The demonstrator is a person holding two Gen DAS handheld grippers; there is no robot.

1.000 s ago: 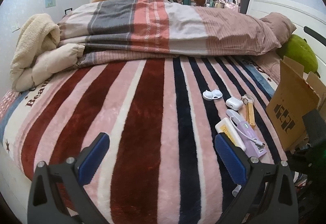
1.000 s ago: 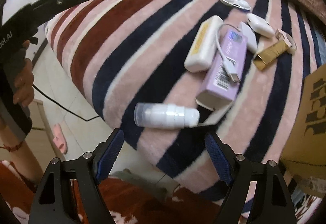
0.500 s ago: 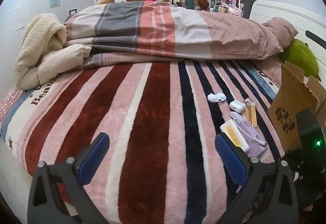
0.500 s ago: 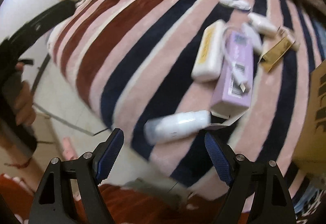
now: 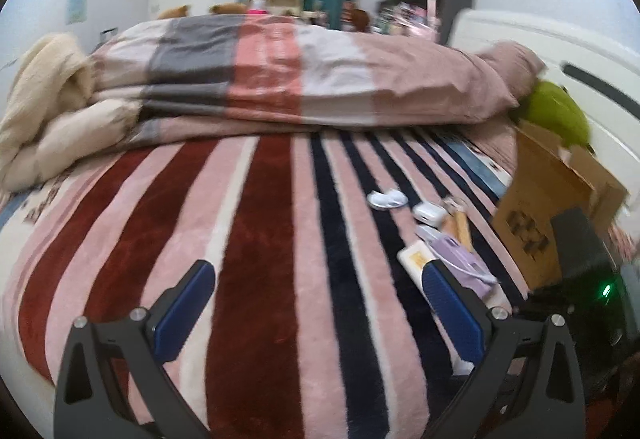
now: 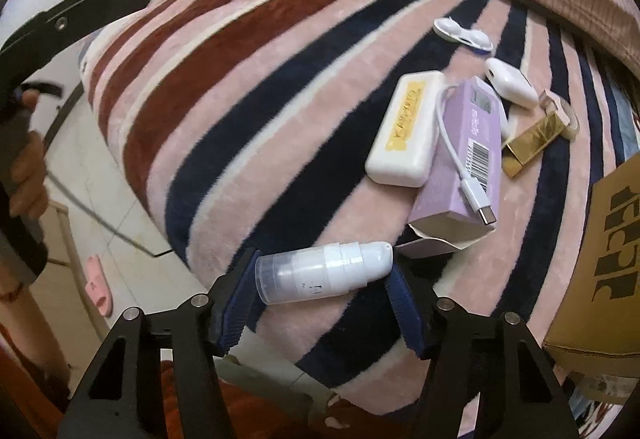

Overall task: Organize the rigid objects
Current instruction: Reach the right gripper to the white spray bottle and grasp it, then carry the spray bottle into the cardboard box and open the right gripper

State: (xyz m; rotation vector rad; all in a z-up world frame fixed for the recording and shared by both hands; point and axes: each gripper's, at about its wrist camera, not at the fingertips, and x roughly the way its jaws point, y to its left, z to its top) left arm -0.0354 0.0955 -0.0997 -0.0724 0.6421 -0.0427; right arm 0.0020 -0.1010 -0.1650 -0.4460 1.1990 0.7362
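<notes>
A white pump bottle [image 6: 324,273] lies on its side near the striped blanket's front edge. My right gripper [image 6: 322,265] is closing on it lengthwise, and both blue pads touch its ends. Behind it lie a purple box [image 6: 464,163] with a white USB cable [image 6: 478,201] draped over it, a white case with a yellow label [image 6: 408,131], a white earbud case [image 6: 512,83], a small gold box [image 6: 532,143] and a white twin-lobed piece [image 6: 462,33]. My left gripper [image 5: 316,271] hovers open over the blanket, left of the white case [image 5: 416,259] and the purple box [image 5: 460,259].
An open cardboard box [image 6: 612,251] stands at the right, also in the left wrist view [image 5: 536,215]. A folded duvet [image 5: 304,79] and a green plush [image 5: 560,115] fill the far end of the bed. The floor [image 6: 104,199] drops off at the left.
My right gripper has come down around the pump bottle and its jaws have narrowed onto it. The left wrist view has tilted slightly, with its jaws unchanged.
</notes>
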